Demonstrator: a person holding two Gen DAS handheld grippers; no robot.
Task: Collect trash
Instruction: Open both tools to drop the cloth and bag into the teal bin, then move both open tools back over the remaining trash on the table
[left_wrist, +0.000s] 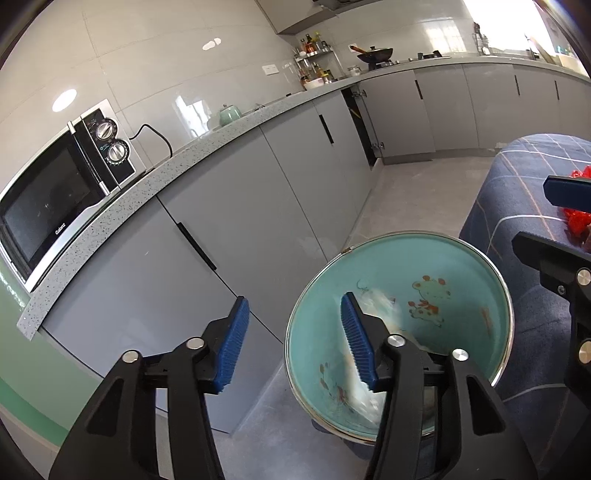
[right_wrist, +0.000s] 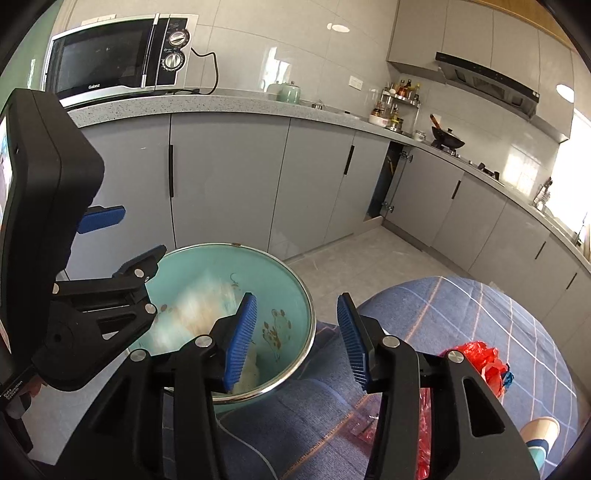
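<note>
Blurred pale trash (right_wrist: 199, 314) in basin (right_wrist: 295, 280), partly hidden

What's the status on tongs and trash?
Both tongs, left and right, open, empty. Clear wrapper in teal basin. Red bag remains on table.

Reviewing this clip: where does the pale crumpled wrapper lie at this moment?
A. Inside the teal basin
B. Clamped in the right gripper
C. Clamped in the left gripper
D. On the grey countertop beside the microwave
A. The pale wrapper lies loose inside the teal basin, while the left gripper and right gripper both stand open with nothing between their pads.
</note>
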